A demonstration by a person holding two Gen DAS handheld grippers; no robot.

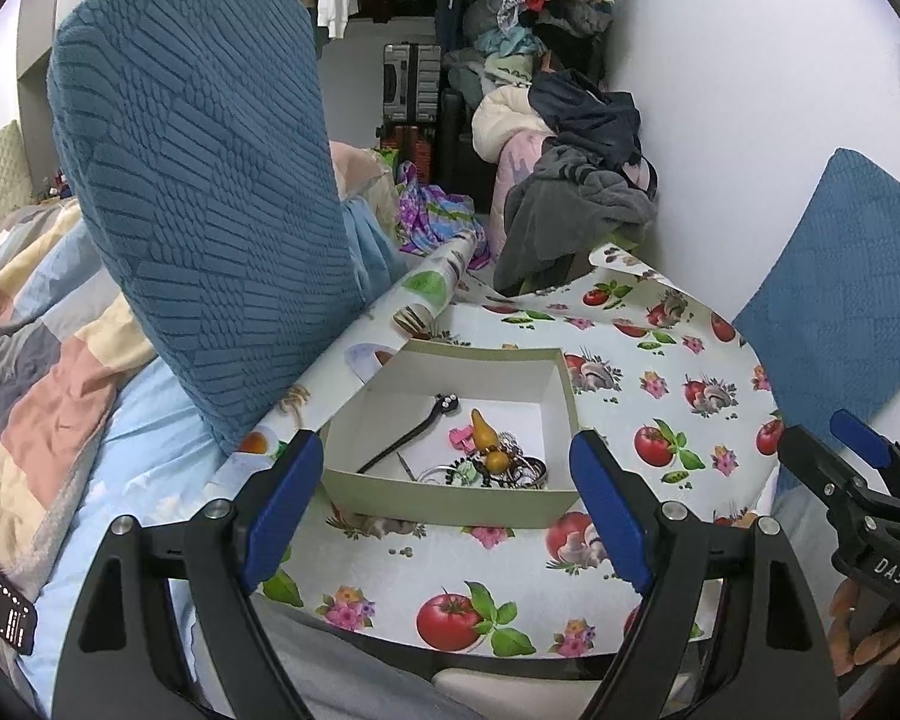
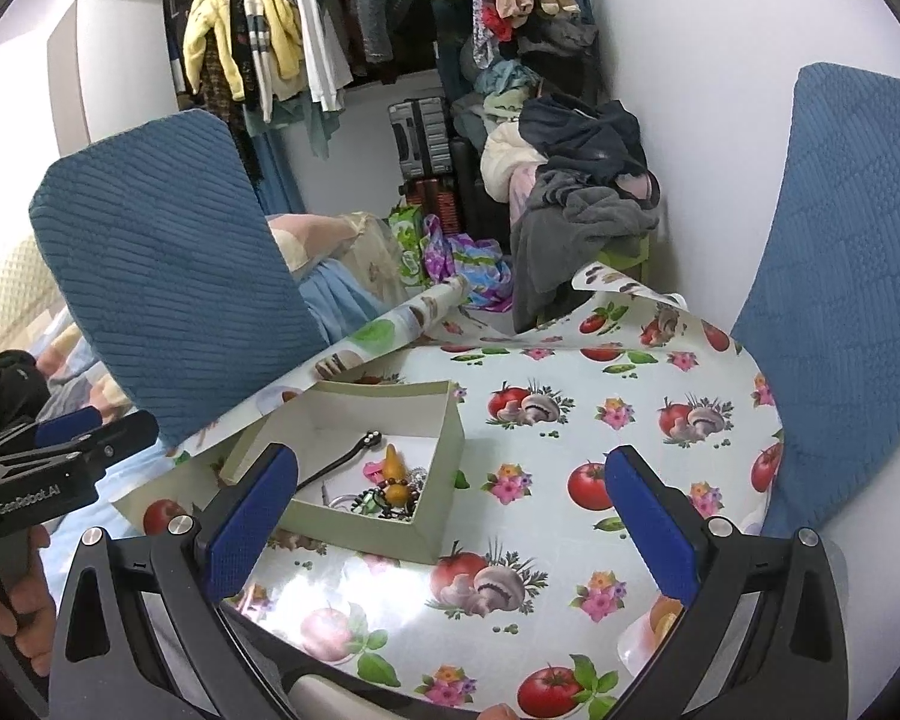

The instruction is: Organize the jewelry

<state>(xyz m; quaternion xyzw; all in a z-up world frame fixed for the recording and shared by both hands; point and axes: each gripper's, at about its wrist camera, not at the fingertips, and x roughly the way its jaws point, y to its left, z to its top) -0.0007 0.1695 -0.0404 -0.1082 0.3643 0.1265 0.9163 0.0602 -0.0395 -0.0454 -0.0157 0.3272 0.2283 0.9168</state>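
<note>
Covering the round table (image 2: 630, 360) is a shiny cloth printed with tomatoes and mushrooms, with blue chair backs (image 1: 192, 204) at its left and right edges. Toward the near left of the table sits a shallow pale box (image 1: 450, 504). Both the left gripper (image 1: 450, 498) and the right gripper (image 2: 450, 516) hang released, jaws wide, gripping nothing. Tangled jewelry (image 1: 498, 462) lies in the box's near right corner, beside a black hairpin (image 1: 411, 435).

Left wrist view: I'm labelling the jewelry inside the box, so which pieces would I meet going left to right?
Inside the box: black hair stick → pink clip → yellow gourd pendant → tangled rings and chains.
</note>
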